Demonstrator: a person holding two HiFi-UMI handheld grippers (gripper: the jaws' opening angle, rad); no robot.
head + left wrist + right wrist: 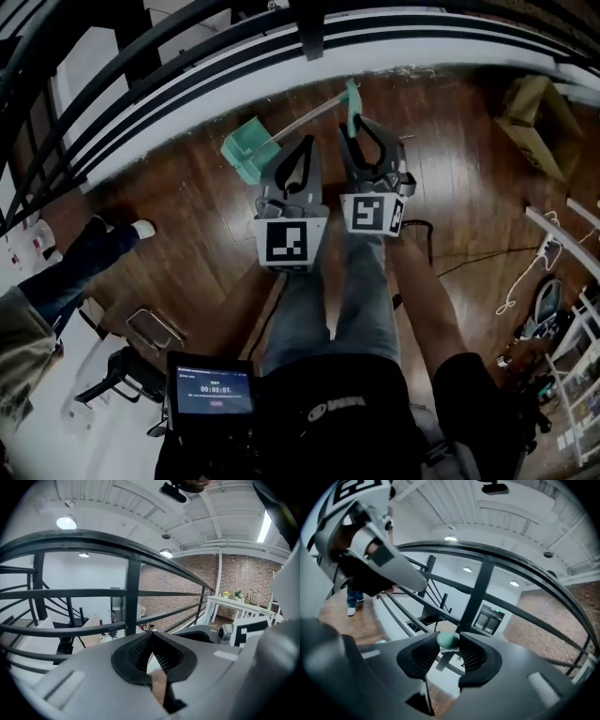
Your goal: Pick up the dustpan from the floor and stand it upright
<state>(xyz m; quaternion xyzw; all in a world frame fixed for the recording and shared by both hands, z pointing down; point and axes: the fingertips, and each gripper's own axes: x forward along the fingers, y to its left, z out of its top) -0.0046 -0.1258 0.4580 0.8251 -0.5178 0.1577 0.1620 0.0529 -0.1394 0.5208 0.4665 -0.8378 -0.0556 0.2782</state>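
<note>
In the head view a teal dustpan (246, 150) rests on the wooden floor by the railing. Its long handle slants up to the right and ends in a teal grip (352, 96). My right gripper (362, 129) is at that grip. In the right gripper view the rounded teal grip end (448, 639) sits between the tips of the right gripper (449, 645), whose jaws stand apart and are not clamped on it. My left gripper (306, 142) hangs beside it on the left, shut, with nothing between the tips of the left gripper (151, 641).
A black metal railing (187, 56) curves over a white ledge along the far side. Another person's jeans leg and white shoe (141, 228) stand on the left. At the far right are a cardboard box (539, 117) and white cables (525, 277). A small screen (214, 389) is near me.
</note>
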